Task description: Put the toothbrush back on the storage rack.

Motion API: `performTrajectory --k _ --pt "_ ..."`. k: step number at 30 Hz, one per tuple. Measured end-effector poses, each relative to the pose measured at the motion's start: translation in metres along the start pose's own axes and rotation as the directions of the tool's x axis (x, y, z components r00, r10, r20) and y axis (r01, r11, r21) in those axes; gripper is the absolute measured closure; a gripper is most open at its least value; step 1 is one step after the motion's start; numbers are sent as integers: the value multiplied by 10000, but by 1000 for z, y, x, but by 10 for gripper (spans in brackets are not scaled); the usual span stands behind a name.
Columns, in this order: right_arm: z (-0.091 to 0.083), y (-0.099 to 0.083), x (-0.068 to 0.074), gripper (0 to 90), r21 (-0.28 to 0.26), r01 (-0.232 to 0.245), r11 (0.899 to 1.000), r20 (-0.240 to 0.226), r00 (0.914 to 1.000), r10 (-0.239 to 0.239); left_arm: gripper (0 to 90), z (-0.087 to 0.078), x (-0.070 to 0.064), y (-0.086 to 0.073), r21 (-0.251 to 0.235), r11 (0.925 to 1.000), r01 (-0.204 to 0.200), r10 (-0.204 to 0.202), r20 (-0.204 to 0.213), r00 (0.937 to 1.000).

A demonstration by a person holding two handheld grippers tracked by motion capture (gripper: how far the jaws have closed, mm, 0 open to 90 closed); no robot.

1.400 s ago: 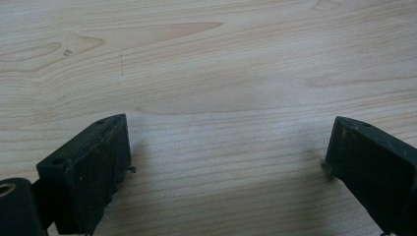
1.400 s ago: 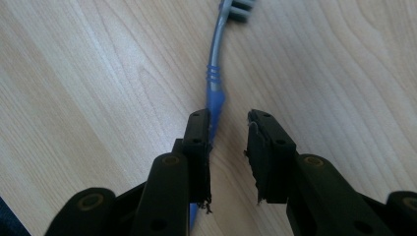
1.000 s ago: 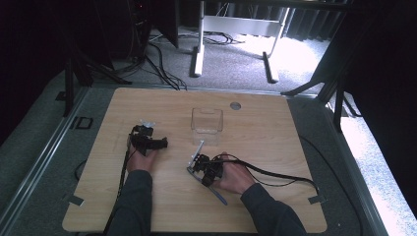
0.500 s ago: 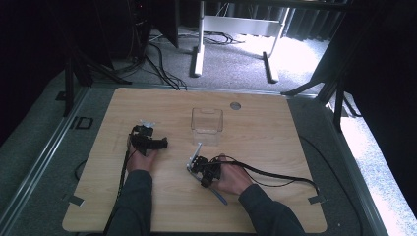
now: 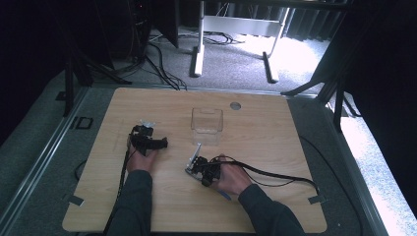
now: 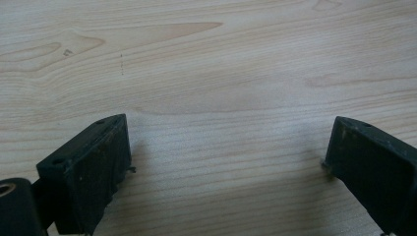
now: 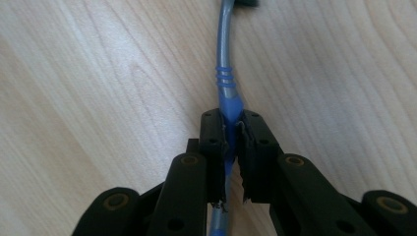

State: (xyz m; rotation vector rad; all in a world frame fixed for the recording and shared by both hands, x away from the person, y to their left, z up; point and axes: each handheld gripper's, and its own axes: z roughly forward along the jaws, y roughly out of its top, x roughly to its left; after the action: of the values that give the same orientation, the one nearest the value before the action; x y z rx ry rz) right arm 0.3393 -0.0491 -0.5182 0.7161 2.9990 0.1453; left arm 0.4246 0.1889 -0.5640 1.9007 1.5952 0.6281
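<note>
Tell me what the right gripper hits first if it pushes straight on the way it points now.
Probably the clear box. The right gripper, shut on the toothbrush, points up the table toward it, and the brush tip would arrive first. Depth is hard to judge.

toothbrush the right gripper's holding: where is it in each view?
High view: toothbrush lower centre, slanting up toward the clear container, held by the right gripper.
Right gripper view: centre, blue handle clamped between the jaws.
Left gripper view: not in it.
Shared landmark: the wooden table.
</note>
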Motion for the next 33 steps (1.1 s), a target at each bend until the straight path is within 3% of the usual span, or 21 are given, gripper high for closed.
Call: performTrajectory --k 21,33 --pt "-18 -2 -7 816 -860 -449 9953 -2 9990 451 36 0 0 0 0 10000 3 -3 2 10000" --pt "-32 -2 -13 816 -1549 -884 9840 -76 9961 882 36 0 0 0 -4 10000 7 -7 3 10000"
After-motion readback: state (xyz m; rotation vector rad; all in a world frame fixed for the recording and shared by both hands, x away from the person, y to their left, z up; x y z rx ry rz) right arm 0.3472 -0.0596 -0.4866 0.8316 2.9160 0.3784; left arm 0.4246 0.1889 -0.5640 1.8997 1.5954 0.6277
